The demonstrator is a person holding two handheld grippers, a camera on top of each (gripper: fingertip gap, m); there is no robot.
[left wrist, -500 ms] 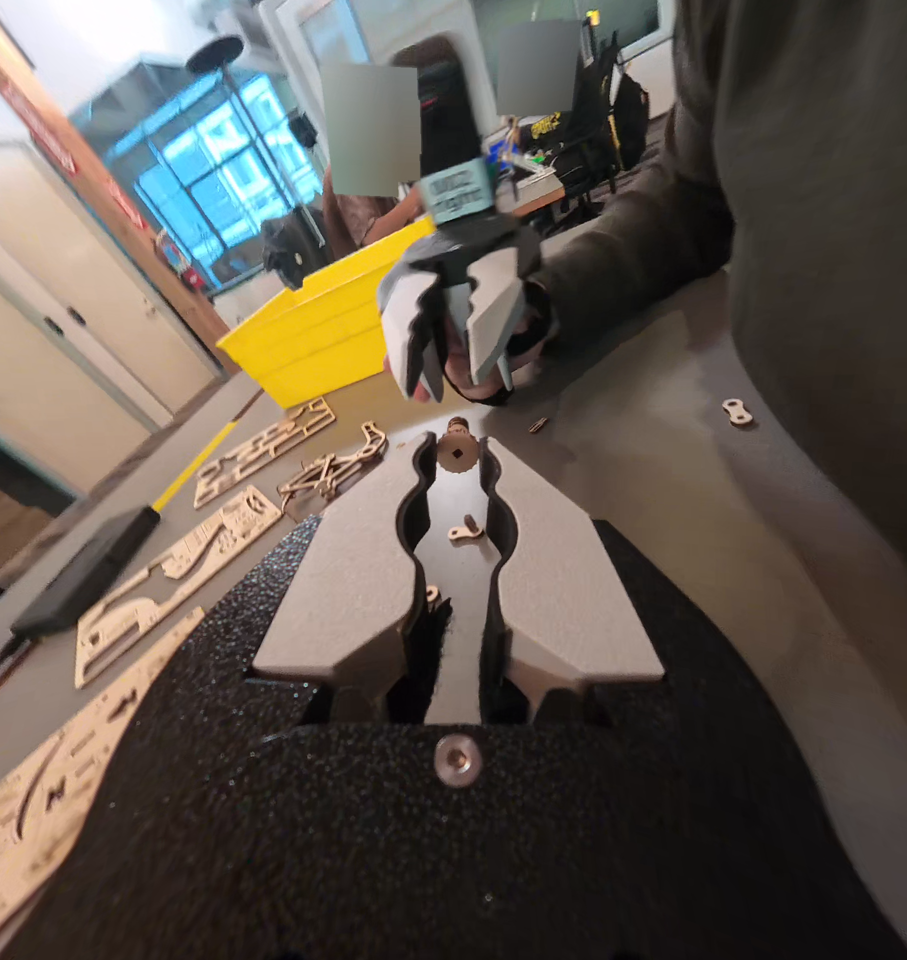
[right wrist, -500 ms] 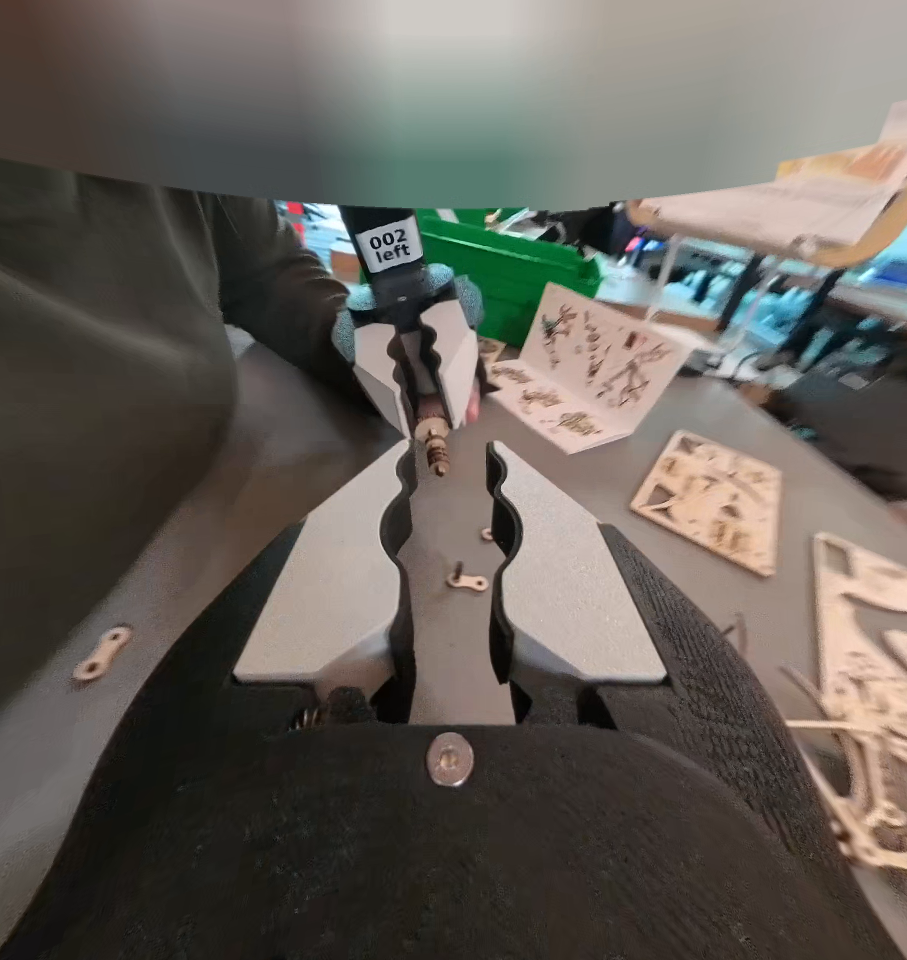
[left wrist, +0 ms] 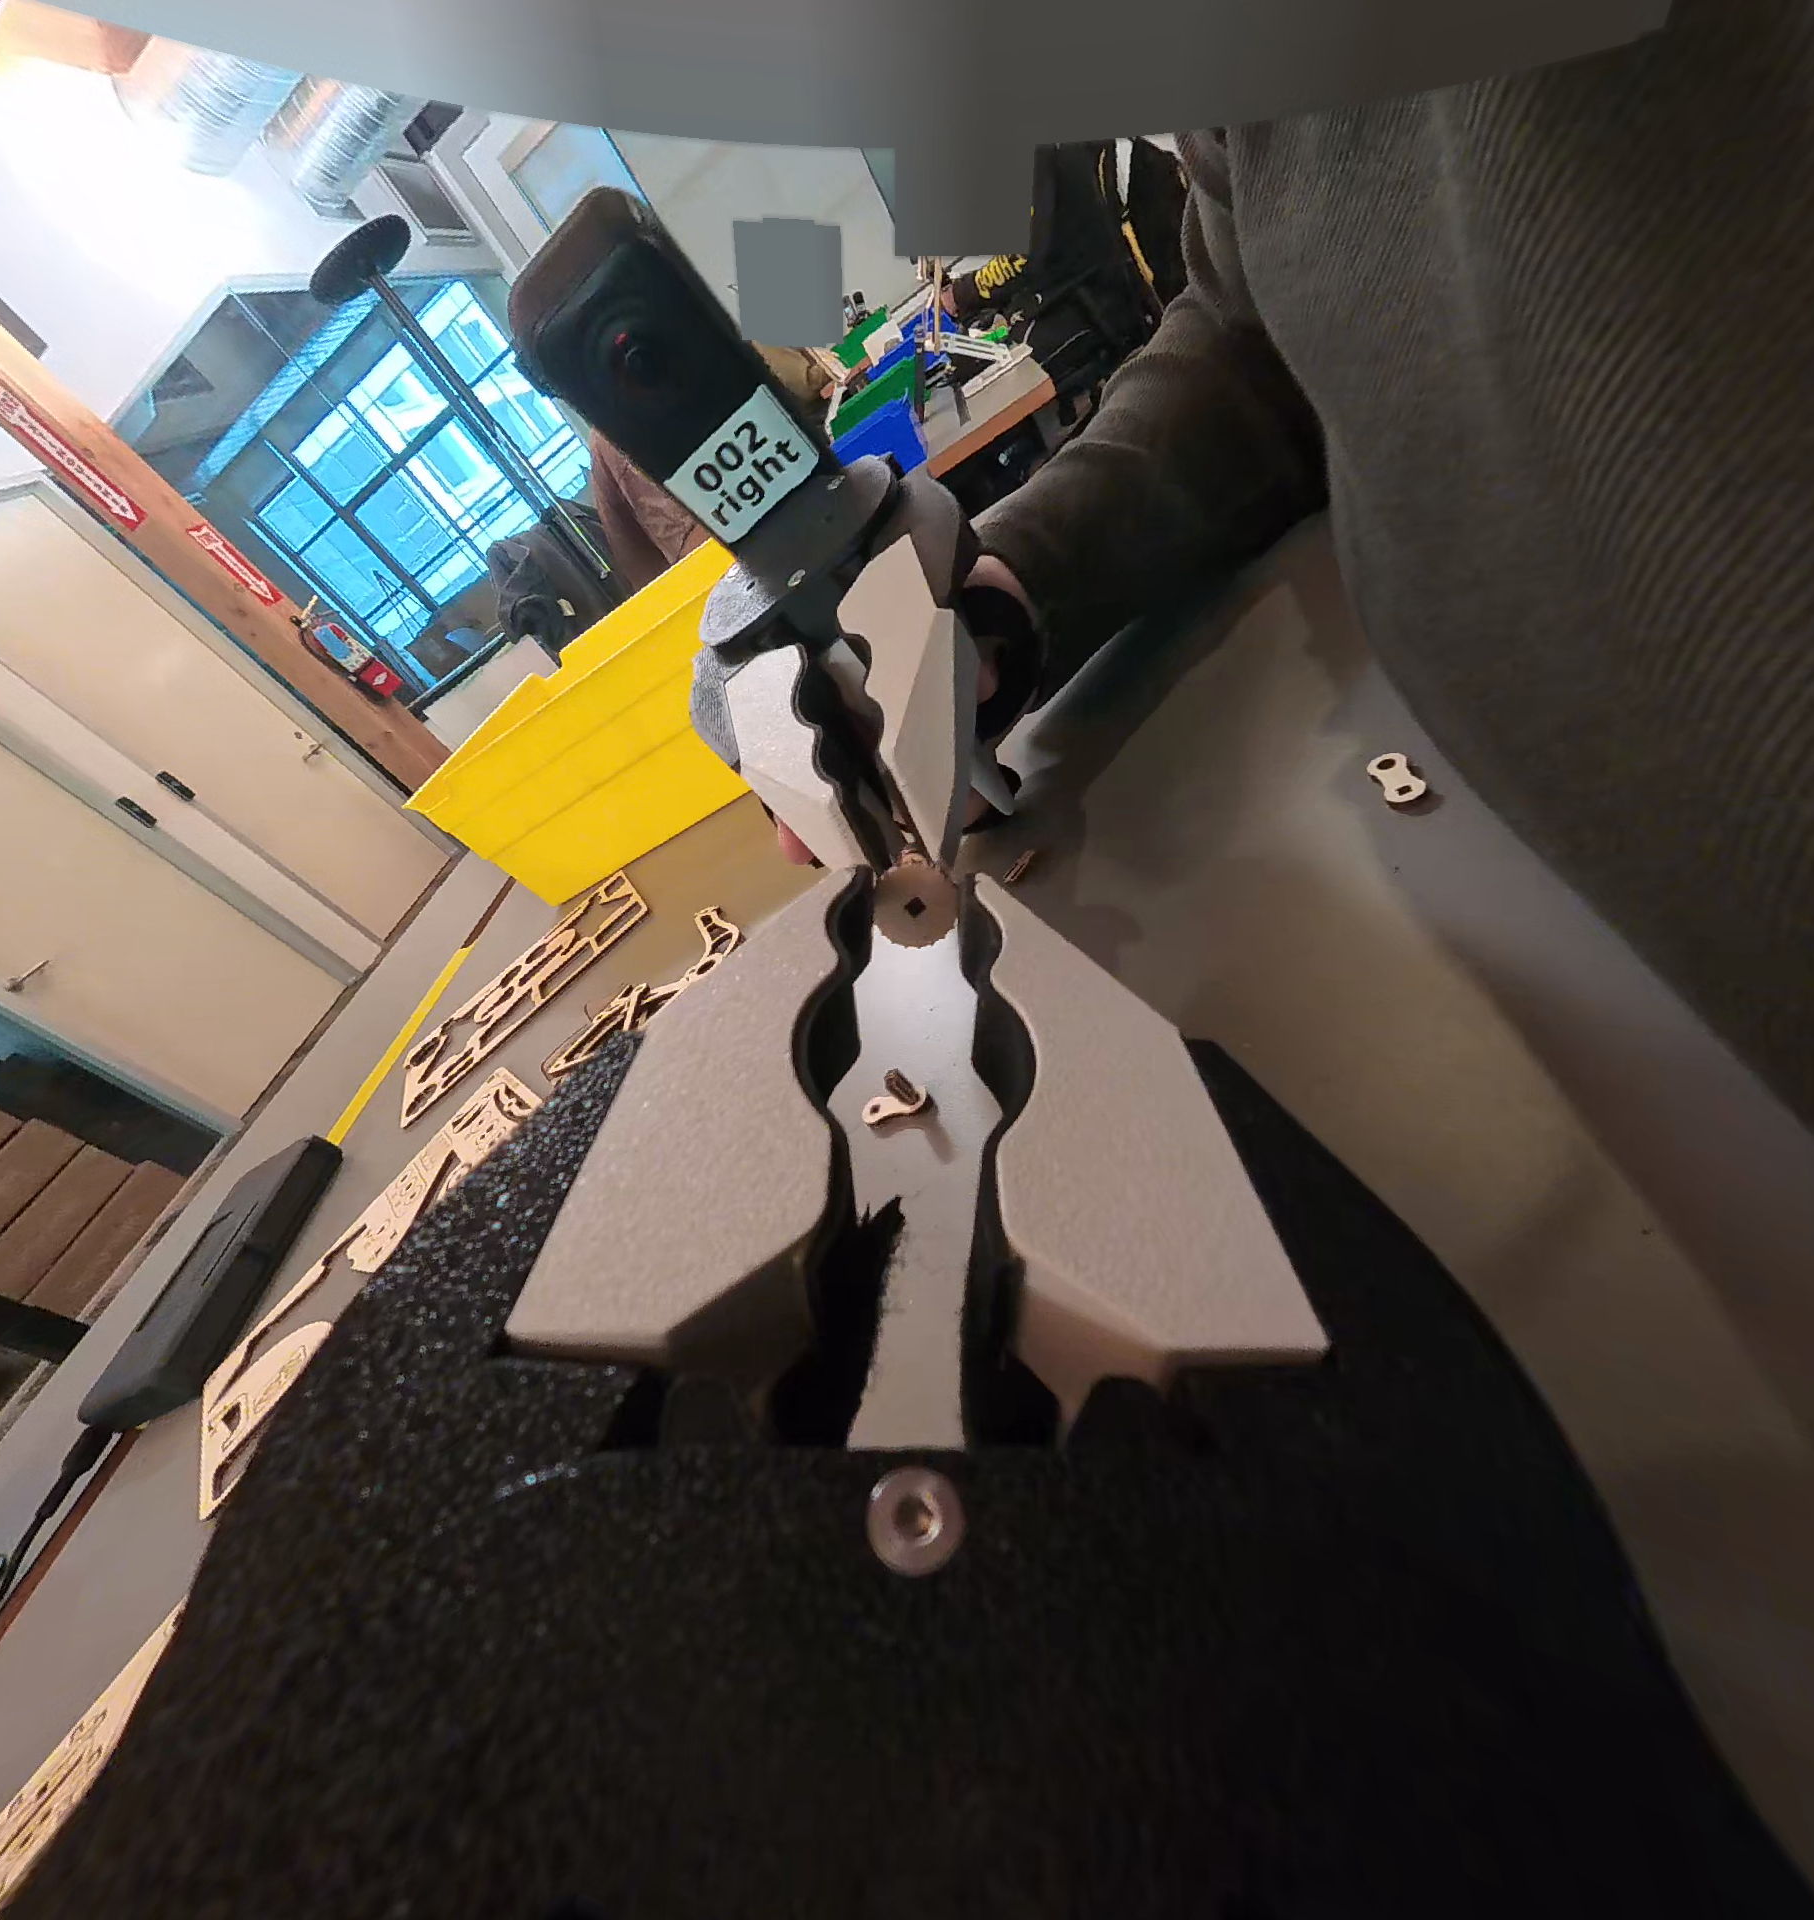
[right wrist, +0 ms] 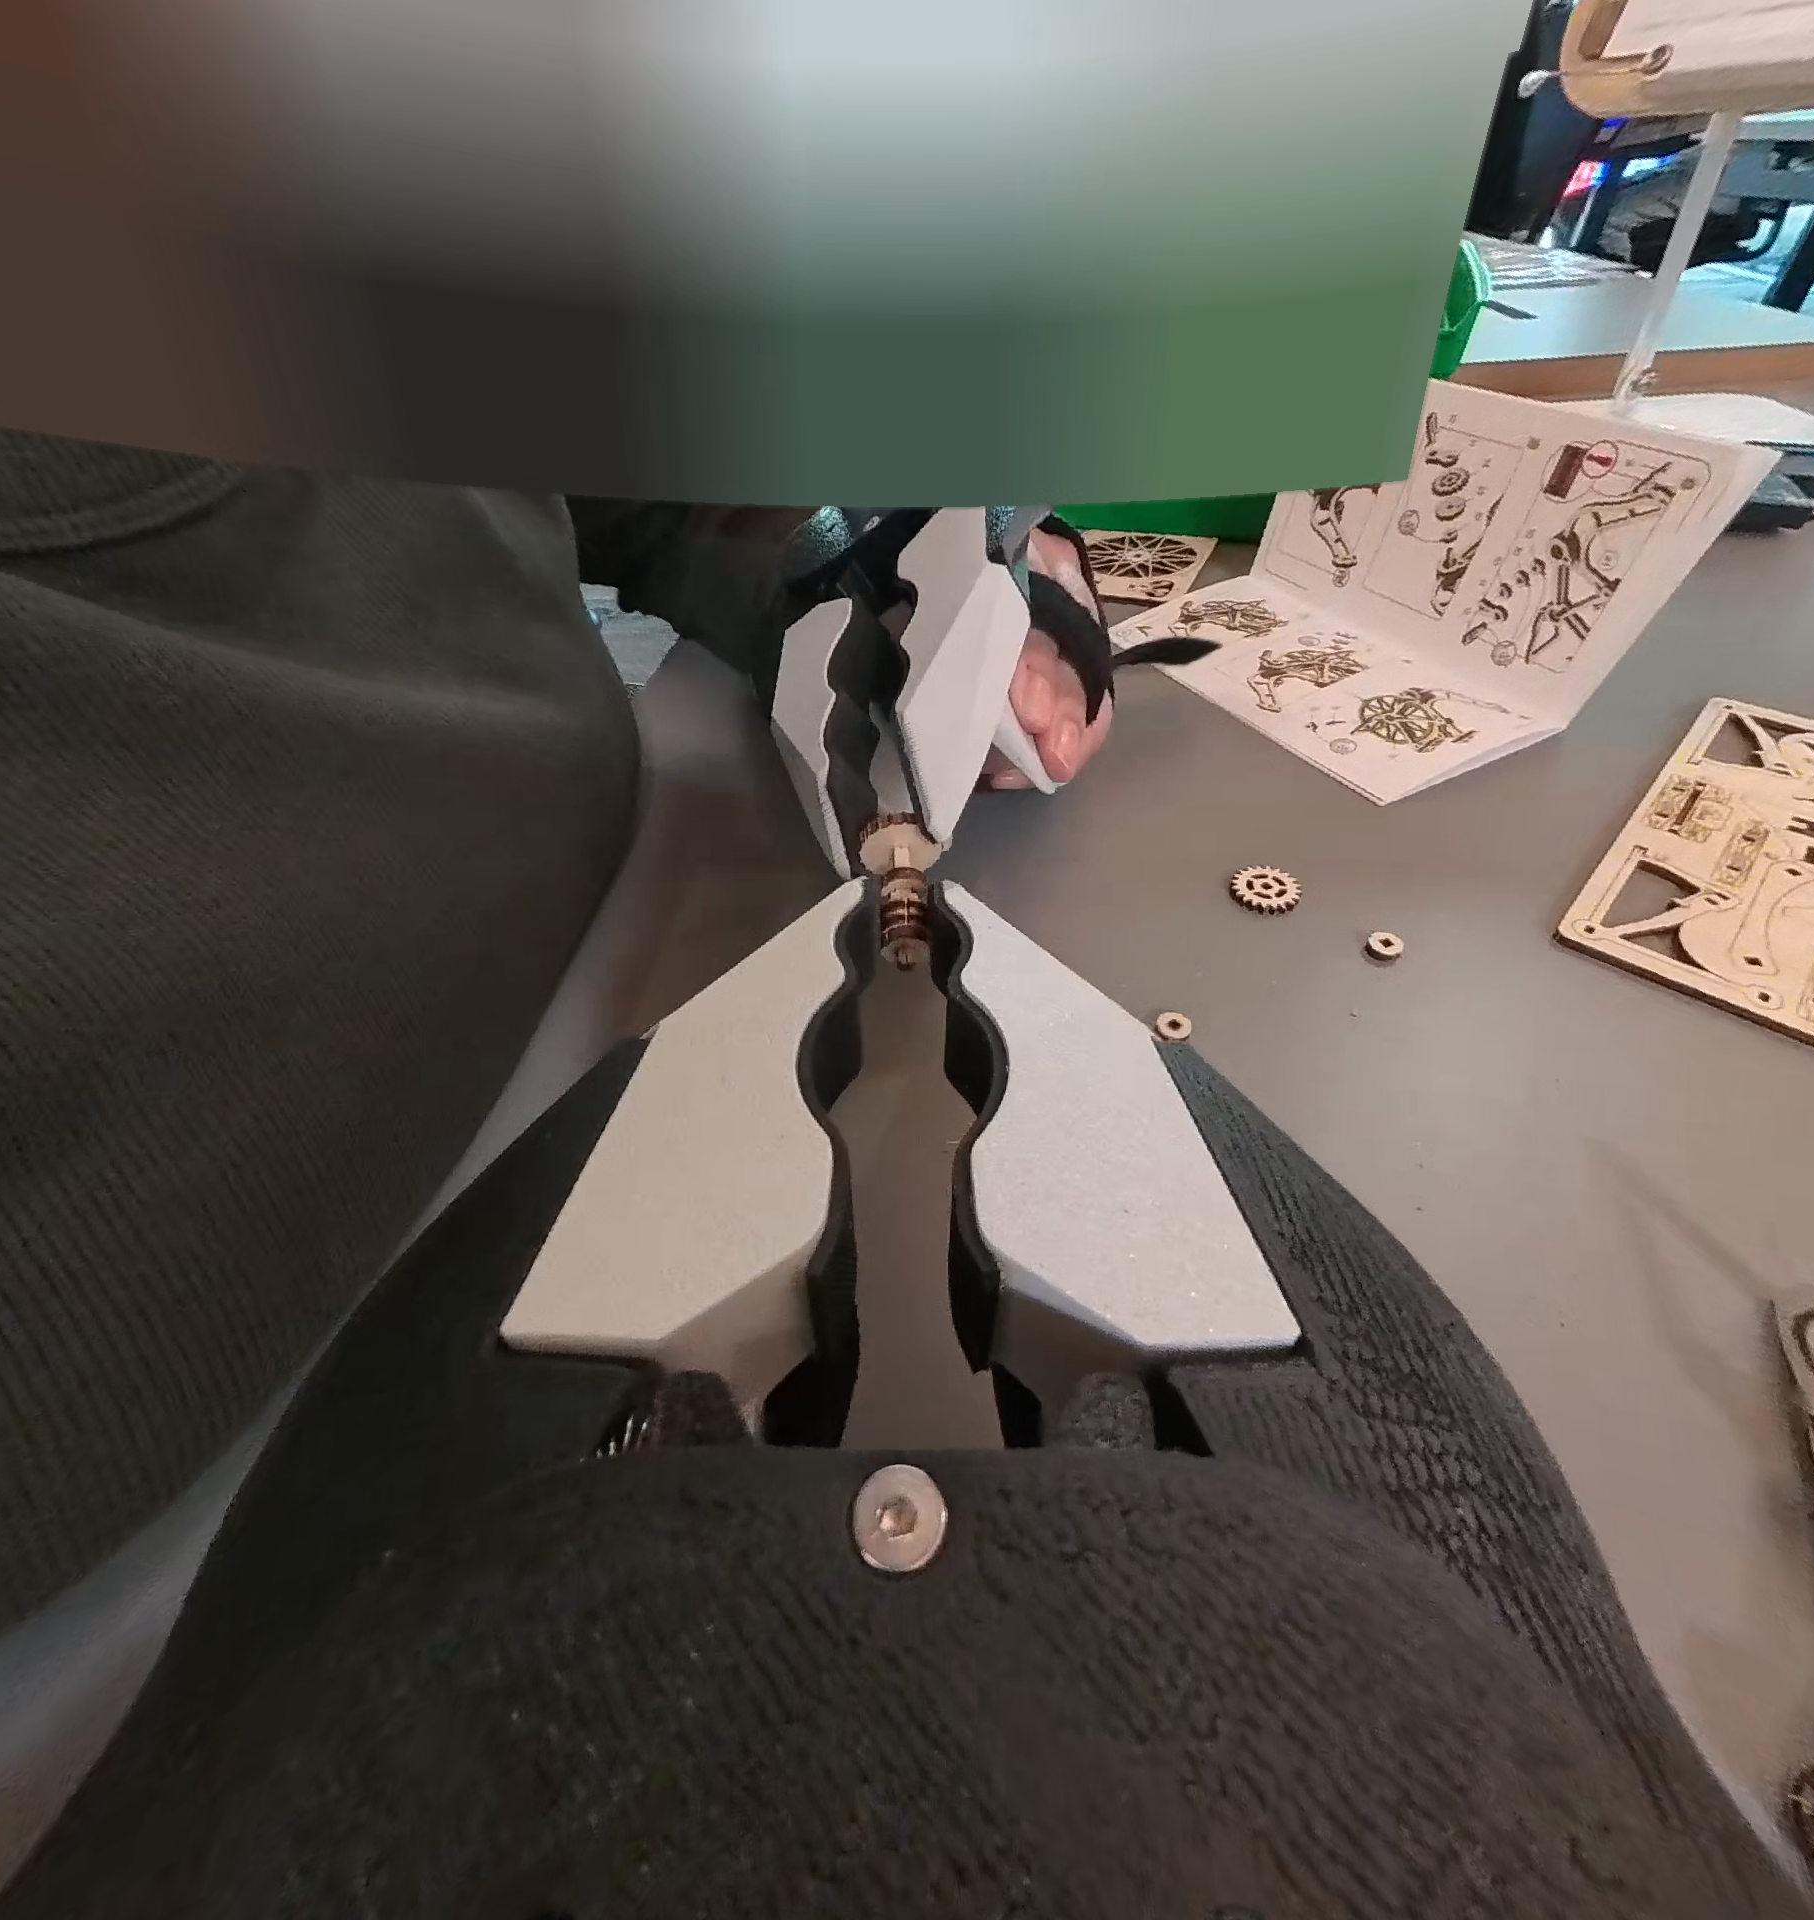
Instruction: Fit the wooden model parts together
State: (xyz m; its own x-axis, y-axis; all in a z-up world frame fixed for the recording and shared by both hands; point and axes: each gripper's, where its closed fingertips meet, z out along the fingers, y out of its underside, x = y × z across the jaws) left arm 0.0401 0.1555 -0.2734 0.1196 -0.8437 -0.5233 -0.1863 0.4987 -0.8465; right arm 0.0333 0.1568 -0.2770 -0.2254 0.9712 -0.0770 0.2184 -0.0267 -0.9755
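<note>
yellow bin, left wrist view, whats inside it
Only the yellow bin outer walls and rim show, seen from low down. Its inside is hidden, and the right gripper covers one corner.

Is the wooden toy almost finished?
Not nearly. Several small gears are already stacked on one axle, and both hand-held grippers, left and right, pinch it. A loose gear, washers and whole uncut sheets still wait on the table.

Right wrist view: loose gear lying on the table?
Yes, a small wooden gear lies flat on the grey table, right of the grippers.
</note>
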